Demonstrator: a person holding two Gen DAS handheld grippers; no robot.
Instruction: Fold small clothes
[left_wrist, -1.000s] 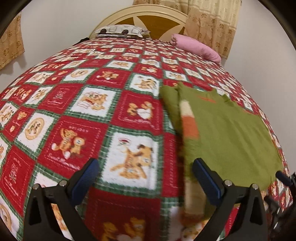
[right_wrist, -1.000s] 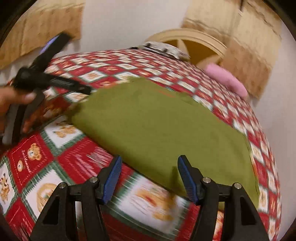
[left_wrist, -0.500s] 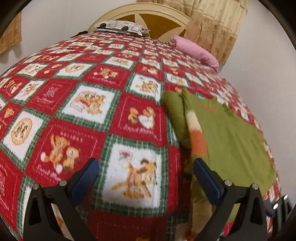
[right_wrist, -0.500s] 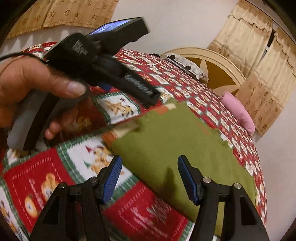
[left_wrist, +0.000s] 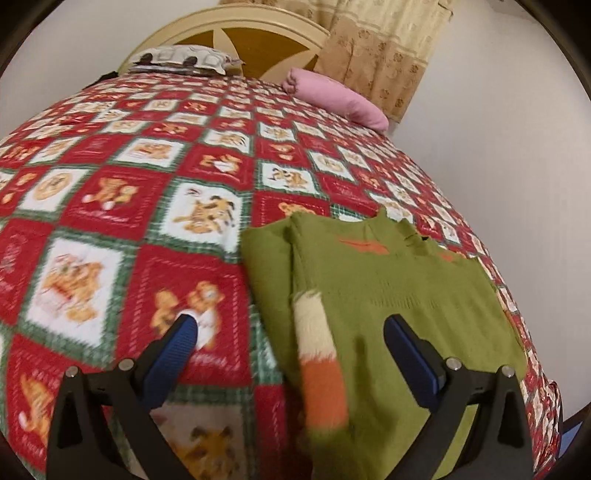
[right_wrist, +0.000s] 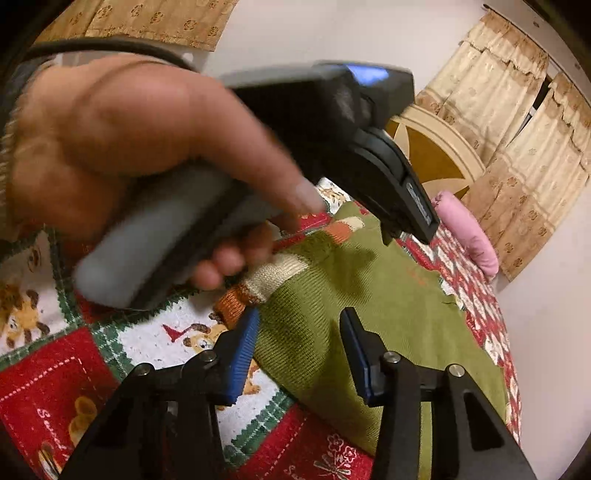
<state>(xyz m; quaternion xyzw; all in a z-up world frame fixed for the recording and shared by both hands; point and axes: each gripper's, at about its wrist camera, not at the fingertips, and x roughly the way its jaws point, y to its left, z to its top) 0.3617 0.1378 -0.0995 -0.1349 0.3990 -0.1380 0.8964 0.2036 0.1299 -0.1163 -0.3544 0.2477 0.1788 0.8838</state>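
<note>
While the green knitted sweater (left_wrist: 388, 295) lies flat on the red patchwork cartoon bedspread (left_wrist: 147, 184), its striped cream-and-orange cuff (right_wrist: 255, 284) folded inward, the right gripper (right_wrist: 299, 354), jaws just narrowing but still apart, straddles the near hem ungripped; the left gripper (left_wrist: 288, 350) gapes empty. Next likely needs both pinching that hem

The green sweater (right_wrist: 369, 295) is ribbed matt knit, lying on a fuzzy fleece blanket (left_wrist: 147, 184) before a glossy headboard (left_wrist: 236, 22).
</note>
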